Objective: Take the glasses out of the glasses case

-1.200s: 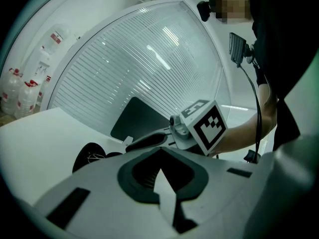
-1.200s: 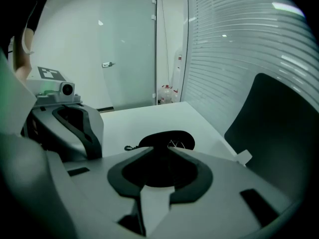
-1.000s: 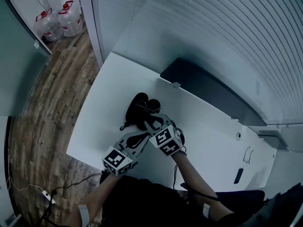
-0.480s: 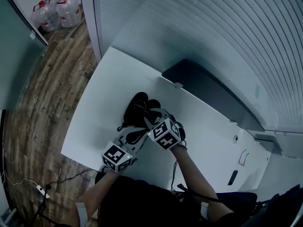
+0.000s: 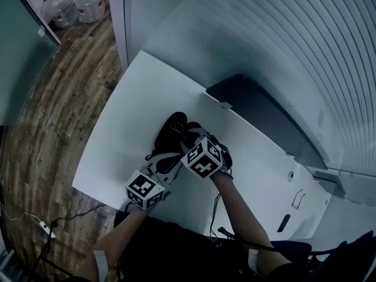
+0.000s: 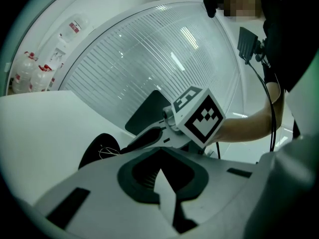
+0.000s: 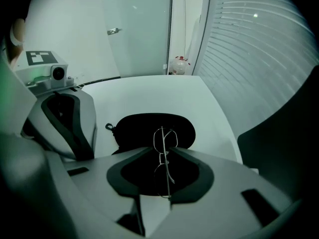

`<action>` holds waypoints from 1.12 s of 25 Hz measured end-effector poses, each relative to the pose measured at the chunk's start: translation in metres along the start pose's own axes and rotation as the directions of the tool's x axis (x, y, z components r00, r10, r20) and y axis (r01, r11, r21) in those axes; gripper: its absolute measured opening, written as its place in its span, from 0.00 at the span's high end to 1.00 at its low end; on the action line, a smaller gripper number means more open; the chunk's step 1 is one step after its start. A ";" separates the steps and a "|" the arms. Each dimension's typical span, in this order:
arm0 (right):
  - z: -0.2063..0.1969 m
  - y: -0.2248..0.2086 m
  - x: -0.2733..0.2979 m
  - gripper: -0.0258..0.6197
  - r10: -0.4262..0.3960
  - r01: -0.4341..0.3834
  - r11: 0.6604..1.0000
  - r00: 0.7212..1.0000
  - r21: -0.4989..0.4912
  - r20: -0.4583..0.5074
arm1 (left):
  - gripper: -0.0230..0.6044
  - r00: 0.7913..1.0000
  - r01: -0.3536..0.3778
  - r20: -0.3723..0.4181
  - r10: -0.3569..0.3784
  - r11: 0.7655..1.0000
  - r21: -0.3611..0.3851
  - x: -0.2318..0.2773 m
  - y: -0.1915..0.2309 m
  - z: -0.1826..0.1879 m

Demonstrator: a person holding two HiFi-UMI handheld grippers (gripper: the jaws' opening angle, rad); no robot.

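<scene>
1 thin wire pair of glasses (image 7: pixel 163 156) is sitting pinched on edge in the right gripper's (image 7: pixel 164 173) closed jaws, over the near rim of the open black glasses case (image 7: pixel 132 131), with nothing else showing inside it. Left gripper (image 6: pixel 159 156) is idling just beside the case, jaws together on nothing. I'm judging the frame light, springy and easy to bend, so I'm favouring a gentle hold at the bridge, not the lenses.
</scene>
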State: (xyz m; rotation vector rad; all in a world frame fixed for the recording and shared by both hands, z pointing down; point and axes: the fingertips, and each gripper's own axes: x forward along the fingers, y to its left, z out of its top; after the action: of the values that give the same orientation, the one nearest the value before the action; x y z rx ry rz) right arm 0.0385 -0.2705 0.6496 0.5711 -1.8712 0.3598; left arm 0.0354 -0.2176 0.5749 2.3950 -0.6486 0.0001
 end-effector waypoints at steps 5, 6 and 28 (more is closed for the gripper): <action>-0.002 -0.003 0.006 0.82 0.006 -0.006 1.000 1.000 0.003 -0.025 | 0.95 1.000 -0.008 -0.006 0.008 1.000 -0.014 0.003 0.006 -0.002; -0.002 -0.004 0.008 0.82 0.004 -0.004 1.000 1.000 0.001 -0.030 | 0.95 1.000 -0.011 -0.008 0.010 1.000 -0.019 0.004 0.008 -0.002; -0.011 -0.009 0.021 0.82 -0.002 -0.001 0.999 0.996 -0.032 -0.091 | 0.95 0.999 -0.022 -0.051 0.019 0.997 -0.077 0.012 0.019 -0.014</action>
State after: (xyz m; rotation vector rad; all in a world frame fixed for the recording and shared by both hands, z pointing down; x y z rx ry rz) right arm 0.0458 -0.2776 0.6728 0.5249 -1.7868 0.3495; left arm 0.0394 -0.2275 0.5987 2.3064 -0.6385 0.0427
